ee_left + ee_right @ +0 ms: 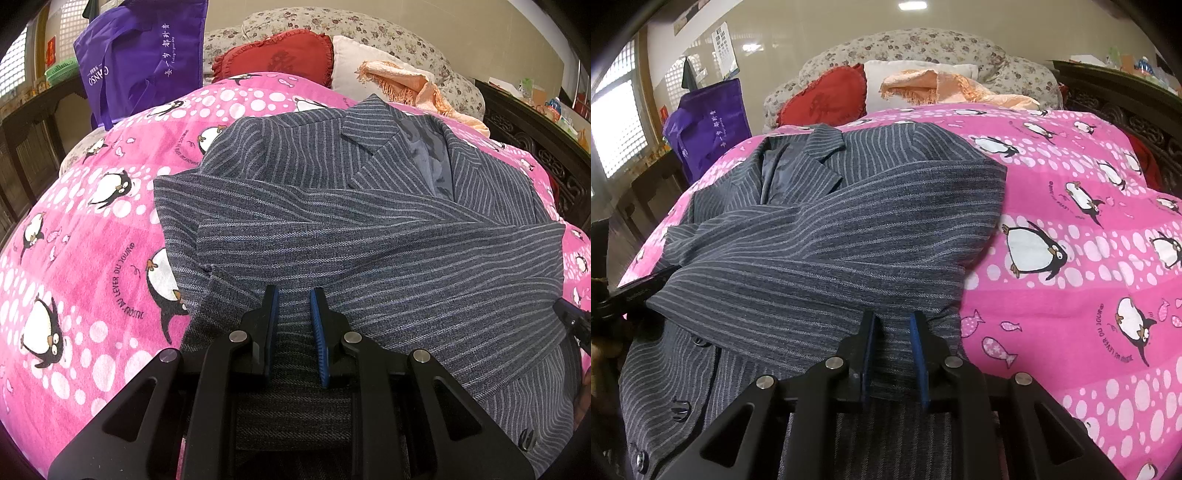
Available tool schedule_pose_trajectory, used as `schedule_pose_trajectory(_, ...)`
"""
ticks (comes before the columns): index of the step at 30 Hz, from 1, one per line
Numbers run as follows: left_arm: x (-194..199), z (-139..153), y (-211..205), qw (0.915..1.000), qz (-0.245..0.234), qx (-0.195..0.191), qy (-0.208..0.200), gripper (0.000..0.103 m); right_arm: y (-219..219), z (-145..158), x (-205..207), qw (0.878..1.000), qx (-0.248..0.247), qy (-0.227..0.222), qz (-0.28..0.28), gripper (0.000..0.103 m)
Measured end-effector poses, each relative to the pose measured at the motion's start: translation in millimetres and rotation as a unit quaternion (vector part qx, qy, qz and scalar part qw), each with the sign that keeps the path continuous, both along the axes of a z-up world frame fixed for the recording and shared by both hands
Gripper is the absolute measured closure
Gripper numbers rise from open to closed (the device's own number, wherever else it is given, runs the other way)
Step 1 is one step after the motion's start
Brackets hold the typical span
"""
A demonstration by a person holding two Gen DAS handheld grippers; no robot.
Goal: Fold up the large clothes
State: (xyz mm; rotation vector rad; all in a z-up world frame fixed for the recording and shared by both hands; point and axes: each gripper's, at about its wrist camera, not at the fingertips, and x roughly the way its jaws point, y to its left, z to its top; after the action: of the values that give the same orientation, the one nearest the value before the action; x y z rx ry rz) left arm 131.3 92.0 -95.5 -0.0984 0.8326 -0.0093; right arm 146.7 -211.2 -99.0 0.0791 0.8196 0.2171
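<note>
A grey pinstriped woollen jacket (369, 229) is laid on a pink penguin-print quilt (85, 229) covering a bed, sleeves folded across its front. Its near hem is pinched by the left gripper (293, 306); the right gripper (894, 328) is likewise clamped on cloth. A purple fabric bag (144, 55), red frilled cushion (280, 55) and floral bedding (332, 22) are noted beyond.

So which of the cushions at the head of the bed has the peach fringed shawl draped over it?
The white cushion, beside the red frilled cushion; the shawl lies across the white one only.
</note>
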Motion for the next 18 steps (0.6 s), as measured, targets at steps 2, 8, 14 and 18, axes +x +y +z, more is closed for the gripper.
schedule_pose_trajectory(2, -0.1, 0.0, 0.5, 1.0, 0.0, 0.0, 0.0, 0.086, -1.4, 0.1, 0.4, 1.0, 0.007, 0.0, 0.002, 0.083)
schedule_pose_trajectory(8, -0.1, 0.0, 0.4, 1.0, 0.0, 0.0, 0.0, 0.086, -3.8, -0.1, 1.1, 0.999, 0.033, 0.003, 0.01, 0.075)
schedule_pose_trajectory(14, 0.2, 0.1, -0.1, 1.0, 0.0, 0.0, 0.0, 0.086, -4.0, -0.8, 2.4, 0.999, 0.032, 0.004, 0.011, 0.075)
schedule_pose_trajectory(18, -0.2, 0.1, 0.5, 1.0, 0.0, 0.0, 0.0, 0.086, -6.8, -2.7, 3.9, 0.999, 0.046, 0.007, 0.012, 0.074)
